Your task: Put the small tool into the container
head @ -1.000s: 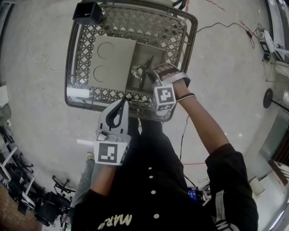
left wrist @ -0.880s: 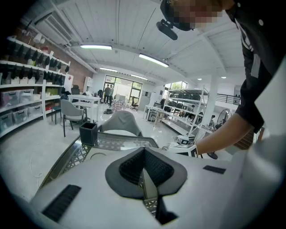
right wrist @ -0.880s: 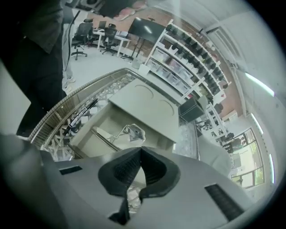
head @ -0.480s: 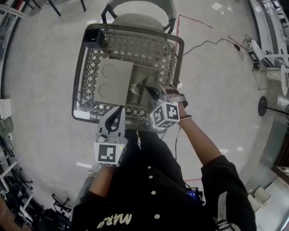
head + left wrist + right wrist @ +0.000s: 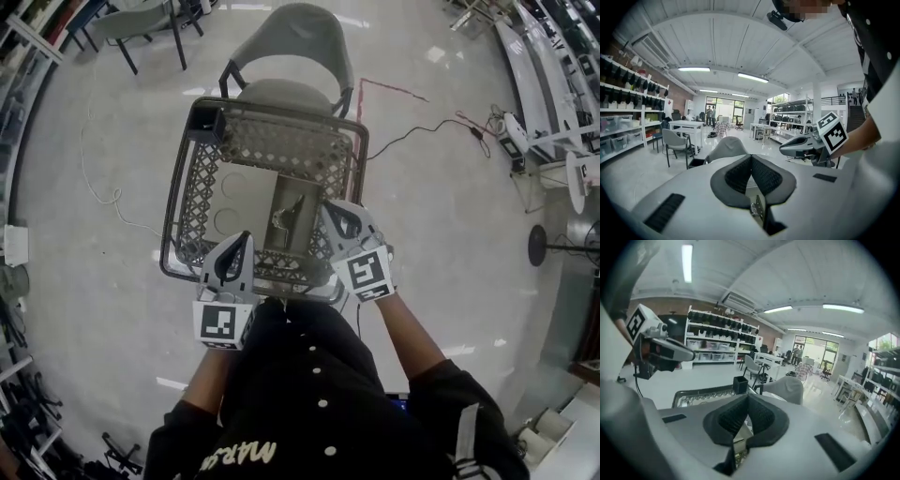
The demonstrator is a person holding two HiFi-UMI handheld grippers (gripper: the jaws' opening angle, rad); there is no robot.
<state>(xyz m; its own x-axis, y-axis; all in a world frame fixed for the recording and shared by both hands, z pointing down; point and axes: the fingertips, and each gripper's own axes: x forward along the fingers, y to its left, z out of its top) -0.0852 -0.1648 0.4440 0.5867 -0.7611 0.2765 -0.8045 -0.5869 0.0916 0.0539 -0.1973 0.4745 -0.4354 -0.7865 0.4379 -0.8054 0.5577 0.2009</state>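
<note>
Lying on the bottom of the container (image 5: 190, 202), the small tool (image 5: 290, 217) sits a little toward 4 o'clock from the middle, at the right edge of a pale flat panel (image 5: 242, 197). It has kept that place over the last second, while the right gripper (image 5: 332, 210), which was low inside the container right beside it, has risen and rolled out over the near rim. Its fingers (image 5: 761, 416) are pressed together with nothing between them, so the tool looks released and the placing step judged done. That gripper now hovers at about 3 o'clock of the tool, pointing only gently downward. The left gripper (image 5: 245, 239) has lifted a little too and hangs at the near rim, around 7 o'clock of the tool, its fingers (image 5: 737, 174) likewise closed and empty. Beneath the container, the chair (image 5: 300, 42) shows its backrest at 12 o'clock, on a glossy floor (image 5: 450, 244).
</note>
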